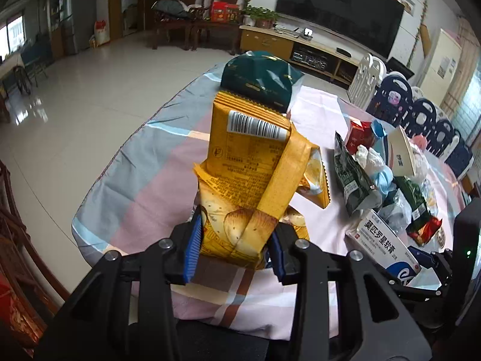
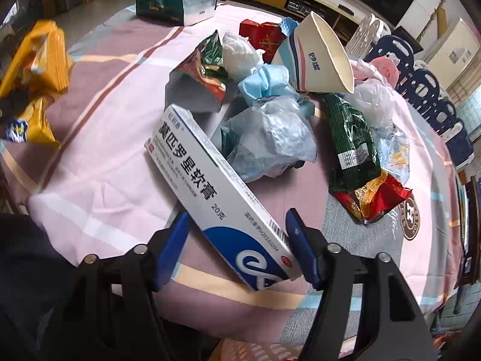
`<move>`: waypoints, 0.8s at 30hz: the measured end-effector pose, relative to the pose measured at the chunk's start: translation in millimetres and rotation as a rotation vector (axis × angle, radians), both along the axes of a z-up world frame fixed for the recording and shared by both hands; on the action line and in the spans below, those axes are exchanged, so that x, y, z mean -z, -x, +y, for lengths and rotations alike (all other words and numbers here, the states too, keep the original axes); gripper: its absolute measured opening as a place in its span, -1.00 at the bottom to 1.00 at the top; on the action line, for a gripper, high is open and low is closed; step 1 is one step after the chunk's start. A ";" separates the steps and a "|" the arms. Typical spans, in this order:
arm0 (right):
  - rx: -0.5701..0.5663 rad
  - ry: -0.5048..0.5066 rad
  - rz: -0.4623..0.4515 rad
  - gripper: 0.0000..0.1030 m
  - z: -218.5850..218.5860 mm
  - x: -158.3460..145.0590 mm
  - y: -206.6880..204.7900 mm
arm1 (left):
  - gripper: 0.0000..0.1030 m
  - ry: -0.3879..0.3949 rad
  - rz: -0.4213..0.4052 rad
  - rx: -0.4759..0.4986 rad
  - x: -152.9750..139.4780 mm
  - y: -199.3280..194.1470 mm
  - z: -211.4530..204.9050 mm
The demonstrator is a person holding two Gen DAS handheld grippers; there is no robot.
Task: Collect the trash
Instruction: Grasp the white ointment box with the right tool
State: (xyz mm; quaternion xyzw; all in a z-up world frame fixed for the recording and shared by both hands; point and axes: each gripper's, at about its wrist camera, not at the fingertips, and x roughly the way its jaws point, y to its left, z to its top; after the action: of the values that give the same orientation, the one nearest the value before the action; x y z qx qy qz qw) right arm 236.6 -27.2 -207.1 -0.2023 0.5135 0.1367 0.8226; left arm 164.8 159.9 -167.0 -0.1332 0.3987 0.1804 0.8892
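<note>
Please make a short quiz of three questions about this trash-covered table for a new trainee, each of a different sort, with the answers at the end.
1. True or false: the left hand-held gripper is shut on the yellow snack bag.
2. Which item lies between the fingers of the right hand-held gripper? A) red box B) white and blue ointment box C) paper cup
3. Fill in: the paper cup lies on its ____.

Key:
1. True; both pads press on the bag.
2. B, the white and blue ointment box; the left pad is not touching it.
3. Side, with the mouth toward the camera in the right wrist view.
</note>
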 end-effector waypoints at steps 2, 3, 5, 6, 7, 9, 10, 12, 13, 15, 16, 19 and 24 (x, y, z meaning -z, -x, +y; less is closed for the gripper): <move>0.014 -0.021 0.003 0.15 -0.4 -0.7 4.2 | -0.23 -0.023 0.005 0.008 -0.2 -2.2 -3.7; 0.026 -0.052 0.023 0.03 -2.9 -2.2 5.4 | -0.24 -0.026 0.006 0.008 0.0 -1.6 -3.4; 0.066 -0.171 0.093 -0.17 -11.2 -6.9 5.1 | -0.23 -0.022 0.008 0.006 0.7 -0.6 -1.6; 0.084 -0.216 0.118 -0.26 -13.7 -8.1 5.1 | -0.24 -0.015 0.009 0.001 0.9 -0.3 0.4; 0.110 -0.279 0.158 -0.27 -18.4 -8.9 4.9 | -0.23 -0.009 0.010 -0.003 1.1 -0.4 2.0; 0.139 -0.333 0.203 -0.27 -21.4 -7.1 5.9 | -0.23 -0.001 0.009 -0.006 1.5 -0.3 3.5; 0.142 -0.326 0.204 -0.26 -19.8 -5.9 6.7 | -0.23 -0.001 0.010 -0.006 1.6 -0.6 3.4; 0.132 -0.283 0.177 -0.12 -12.9 -2.6 6.9 | -0.23 -0.006 0.012 -0.004 1.9 -0.8 3.1; 0.134 -0.247 0.161 -0.10 -9.2 -1.0 6.3 | -0.23 -0.011 0.013 -0.001 1.9 -1.0 2.4; 0.127 -0.192 0.136 -0.09 0.7 2.2 3.9 | -0.22 -0.018 0.015 0.003 2.4 -1.2 0.6; 0.121 -0.178 0.130 -0.09 5.0 3.5 3.1 | -0.22 -0.020 0.020 0.005 2.9 -2.3 0.4; 0.101 -0.110 0.090 -0.09 20.9 6.6 2.3 | -0.22 -0.028 0.034 0.004 4.7 -3.4 -1.1; 0.074 -0.067 0.056 -0.16 35.4 9.5 4.8 | -0.22 -0.037 0.032 0.005 4.3 -3.7 -3.8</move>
State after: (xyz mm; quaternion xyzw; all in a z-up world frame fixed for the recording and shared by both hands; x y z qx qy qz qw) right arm 231.8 8.2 -216.6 -0.1514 0.5387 0.1288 0.8187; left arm 168.4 156.1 -171.3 -0.1127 0.4099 0.1878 0.8855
